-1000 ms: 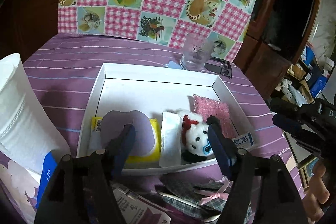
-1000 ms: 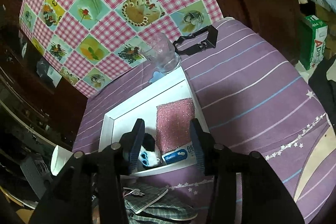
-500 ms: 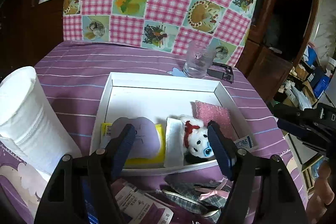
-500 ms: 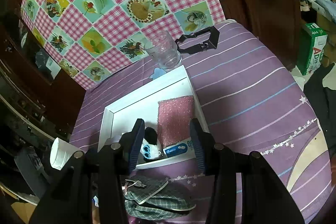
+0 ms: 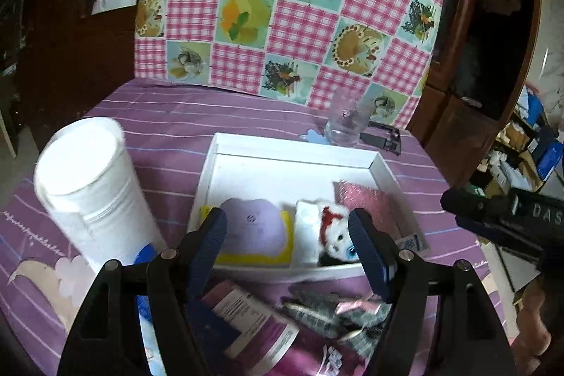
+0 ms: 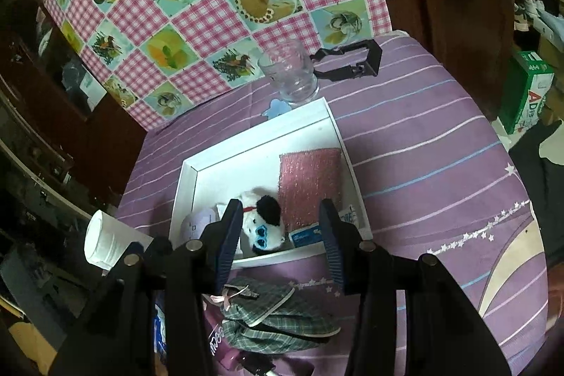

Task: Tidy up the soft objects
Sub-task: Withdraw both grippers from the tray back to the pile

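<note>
Both grippers hang above the near edge of the bench (image 5: 169, 115), angled down toward the white tray (image 5: 296, 143). The left gripper (image 5: 287, 242) looks along the tray's length; the right gripper (image 6: 280, 231) sees it from a skewed angle, and it shows at the right edge of the left view.

The tray sits mid-bench, its near wall just below both pairs of fingers. Its far half is bare. A glass (image 6: 290, 76) stands at its far corner, with a black clip (image 6: 352, 62) beside that. A white roll (image 5: 88, 185) stands left of the tray. Wide striped cloth lies open to the right.

In the tray's near half lie a purple pad (image 5: 253, 228) on a yellow pack, a plush dog (image 6: 262, 221), and a pink sponge (image 6: 310, 182) by the right wall. A plaid pouch (image 6: 275, 316) and a packet (image 5: 253, 319) lie on the bench in front of the tray.

The left fingers stand wide, the right ones narrower; both pairs are empty and touch nothing.
</note>
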{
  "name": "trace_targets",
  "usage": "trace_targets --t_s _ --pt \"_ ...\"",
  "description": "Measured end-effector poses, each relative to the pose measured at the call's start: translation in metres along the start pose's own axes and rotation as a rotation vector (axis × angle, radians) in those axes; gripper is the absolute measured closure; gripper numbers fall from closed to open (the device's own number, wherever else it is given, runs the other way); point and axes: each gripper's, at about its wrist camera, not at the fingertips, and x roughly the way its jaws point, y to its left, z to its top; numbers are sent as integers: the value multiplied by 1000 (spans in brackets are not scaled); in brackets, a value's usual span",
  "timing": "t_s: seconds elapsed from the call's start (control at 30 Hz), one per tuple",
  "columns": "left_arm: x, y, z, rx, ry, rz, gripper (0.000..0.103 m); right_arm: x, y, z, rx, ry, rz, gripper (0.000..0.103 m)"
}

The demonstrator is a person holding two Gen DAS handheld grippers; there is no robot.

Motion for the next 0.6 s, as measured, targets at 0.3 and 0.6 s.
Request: trace_targets --t_s 0.3,0.6 --pt "-44 33 -18 15 -21 53 31 -13 31 -21 -79 -24 -69 57" --pt "-79 81 -33 -37 -11 47 31 -43 46 -56 -166 -46 -55 57"
